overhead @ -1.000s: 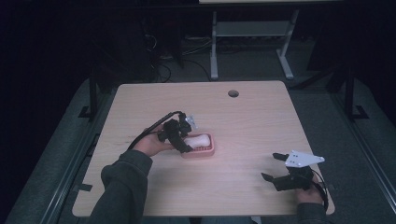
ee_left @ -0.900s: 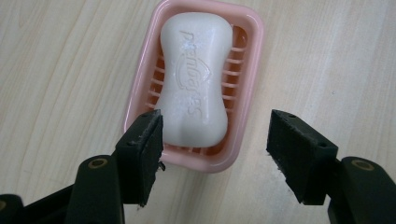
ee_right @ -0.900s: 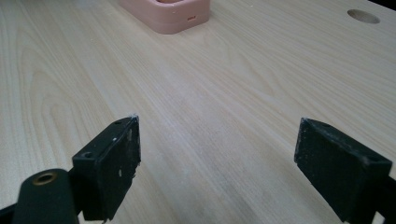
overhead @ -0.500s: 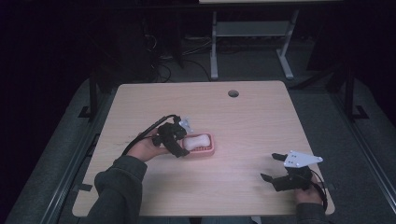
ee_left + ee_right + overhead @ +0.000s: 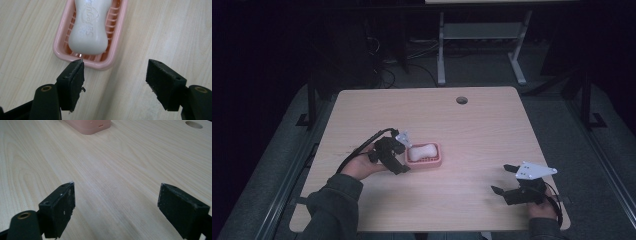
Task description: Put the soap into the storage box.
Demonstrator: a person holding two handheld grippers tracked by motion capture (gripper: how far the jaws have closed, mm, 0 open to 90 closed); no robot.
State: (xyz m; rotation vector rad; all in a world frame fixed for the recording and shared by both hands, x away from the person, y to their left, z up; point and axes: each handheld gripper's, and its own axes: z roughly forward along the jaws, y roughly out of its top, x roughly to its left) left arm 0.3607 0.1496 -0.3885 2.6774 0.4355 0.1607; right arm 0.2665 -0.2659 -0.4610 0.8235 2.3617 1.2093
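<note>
my left tool (image 5: 404, 152) sits just off the near end of the pink soap dish (image 5: 426, 161), jaws spread wide and just been opening, nothing between the pads. in the left gripper view the left tool (image 5: 115, 80) has bare wood in the gap, and the dish (image 5: 60, 47) lies right ahead of the tips, its rounded rim just past my left-hand pad, not touching as far as i can tell.

inside the dish there's one white bar of soap (image 5: 90, 27), waisted in the middle, lying lengthwise on the slatted bottom. raised lettering runs along the top of the bar; i read "safeguard", though the end of the word runs off the frame. from the high view the soap (image 5: 421, 150) sits squarely inside the rim.

over to the right tool (image 5: 504, 179): well apart from the dish, down near the tabletop's front right corner, jaws also wide, holding nothing. in the right gripper view the right tool (image 5: 116, 202) looks across open grain of the tabletop (image 5: 120, 165), with a corner of the dish (image 5: 87, 126) far off at the top and the cable hole (image 5: 193, 124) in the corner.
</note>
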